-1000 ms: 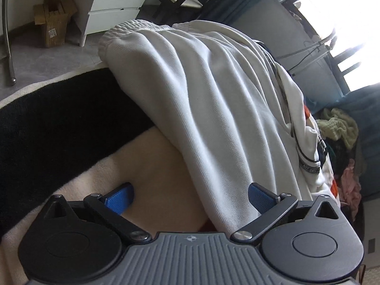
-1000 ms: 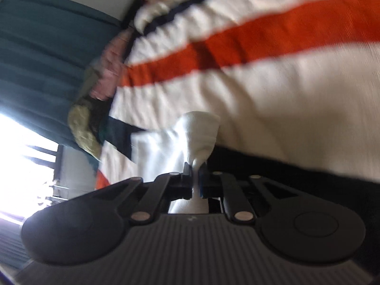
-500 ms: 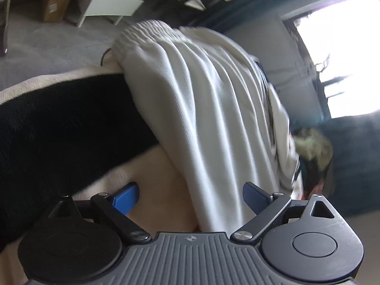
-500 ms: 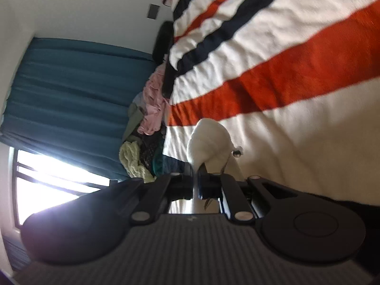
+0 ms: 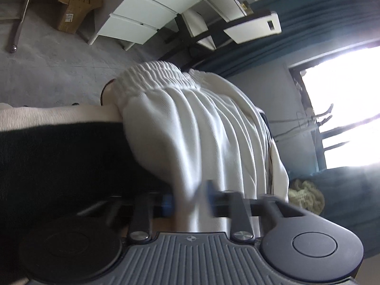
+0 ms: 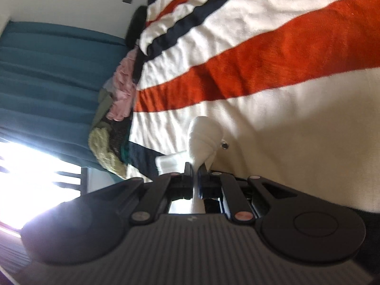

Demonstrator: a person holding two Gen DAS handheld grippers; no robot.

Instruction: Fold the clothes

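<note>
A white garment (image 5: 194, 123) with a gathered elastic waistband (image 5: 154, 73) drapes over the bed's striped blanket (image 5: 59, 161) in the left wrist view. My left gripper (image 5: 187, 199) is at the garment's near end, its jaws closing with a fold of the white cloth pinched between the blue pads (image 5: 166, 204). In the right wrist view my right gripper (image 6: 195, 173) is shut on a bunched corner of white cloth (image 6: 204, 135), which sticks up above the fingers with a small metal eyelet beside it. Under it lies the red, navy and white striped blanket (image 6: 273, 66).
A pile of mixed clothes (image 6: 118, 90) lies at the blanket's far edge by a blue curtain (image 6: 47, 71) and a bright window. Beyond the bed are grey floor, white drawers (image 5: 142, 16) and a cardboard box (image 5: 76, 7).
My left gripper's jaws went from wide open to closed on the white cloth, and the hand rolled and slid along it. The right gripper kept its grip and shifted a little over the blanket.
</note>
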